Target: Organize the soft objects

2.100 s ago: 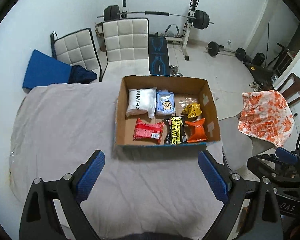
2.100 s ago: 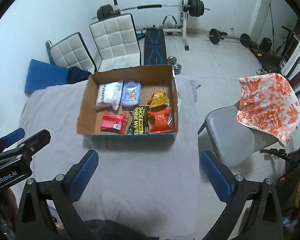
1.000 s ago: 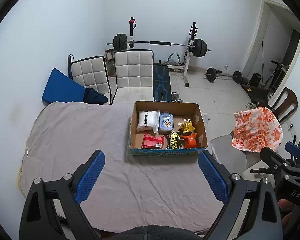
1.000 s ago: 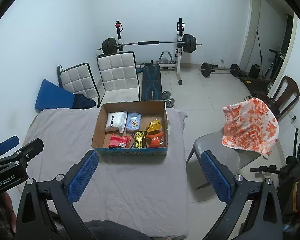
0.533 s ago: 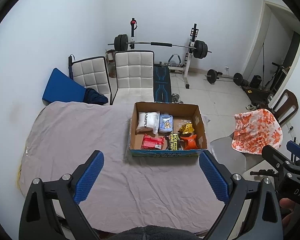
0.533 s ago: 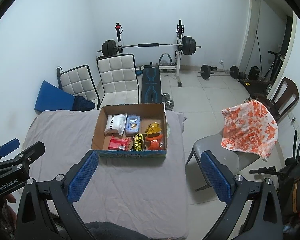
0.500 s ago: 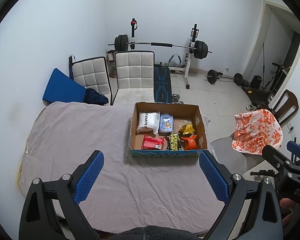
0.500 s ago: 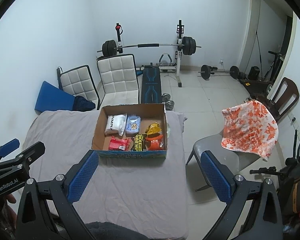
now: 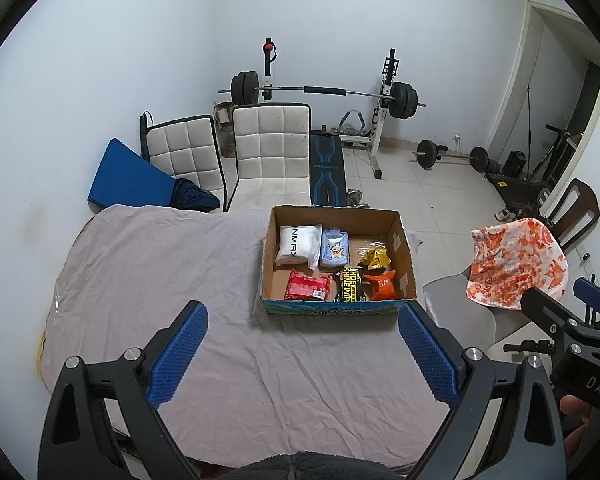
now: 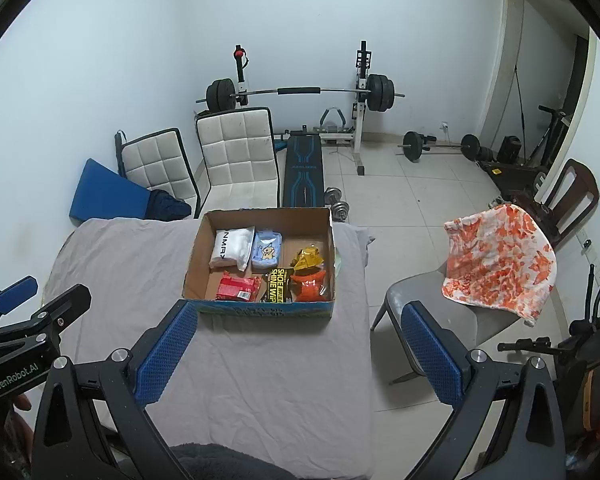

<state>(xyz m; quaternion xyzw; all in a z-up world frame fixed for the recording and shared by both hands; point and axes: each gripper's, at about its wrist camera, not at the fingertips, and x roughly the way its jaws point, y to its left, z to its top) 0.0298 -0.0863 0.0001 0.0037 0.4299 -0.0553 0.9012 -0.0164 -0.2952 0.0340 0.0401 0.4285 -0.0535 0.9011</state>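
Observation:
An open cardboard box (image 9: 404, 244) (image 10: 194, 258) sits on the far right part of a table under a grey cloth (image 9: 160, 276) (image 10: 120, 264). Inside lie a white pack (image 9: 298, 245), a light blue pack (image 9: 333, 249), a yellow bag (image 9: 375, 258), a red pack (image 9: 307, 286), a black-and-yellow wipes pack (image 9: 350, 290) and an orange bag (image 9: 380, 286). My left gripper (image 9: 302, 354) is open and empty, well back from the box above the cloth. My right gripper (image 10: 296, 354) is open and empty, also well back, over the table's right edge.
A grey chair (image 10: 428, 300) with an orange-and-white cloth (image 10: 496, 258) stands right of the table. Two white padded chairs (image 9: 272, 148), a blue mat (image 9: 128, 180) and a weight bench with barbell (image 9: 326, 92) stand behind it. Dumbbells lie on the tiled floor.
Both grippers have pulled back and up from the box, so it looks smaller and farther. In the last half second almost nothing has moved. Both stay open.

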